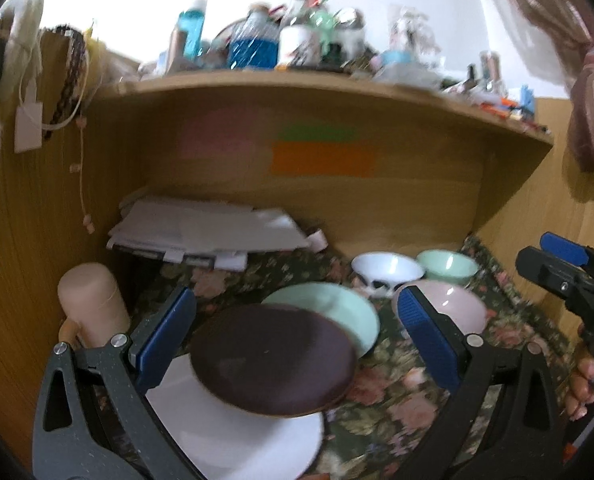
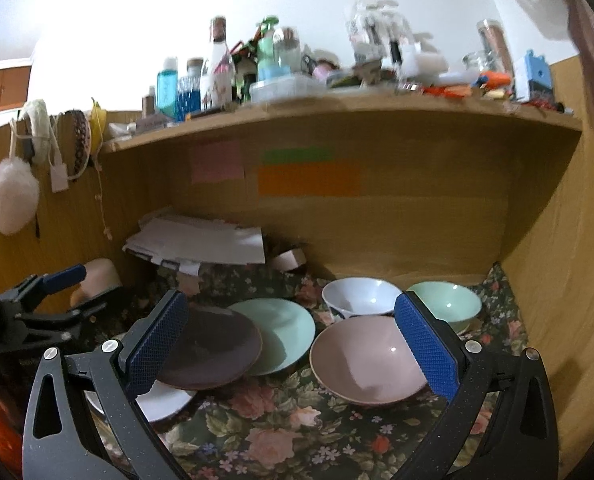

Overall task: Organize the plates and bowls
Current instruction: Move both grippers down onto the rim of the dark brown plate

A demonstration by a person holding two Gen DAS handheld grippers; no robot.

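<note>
A dark brown plate [image 1: 271, 358] [image 2: 213, 350] lies overlapping a white plate [image 1: 233, 432] [image 2: 163, 400] and a mint green plate [image 1: 337, 312] [image 2: 283, 330] on the floral cloth. A pink bowl [image 1: 457, 308] [image 2: 367, 358], a white bowl [image 1: 387, 268] [image 2: 361, 294] and a mint bowl [image 1: 449, 266] [image 2: 447, 304] stand to the right. My left gripper [image 1: 297, 340] is open above the brown plate. My right gripper [image 2: 293, 344] is open over the pink bowl and the plates. It also shows at the right edge of the left wrist view [image 1: 565, 268].
A wooden shelf [image 2: 337, 116] crowded with bottles overhangs the desk. A stack of papers [image 1: 209, 232] [image 2: 201, 244] lies at the back left. A beige cup [image 1: 93, 304] stands at the left by the wooden side wall. The wooden wall [image 2: 557, 280] closes the right side.
</note>
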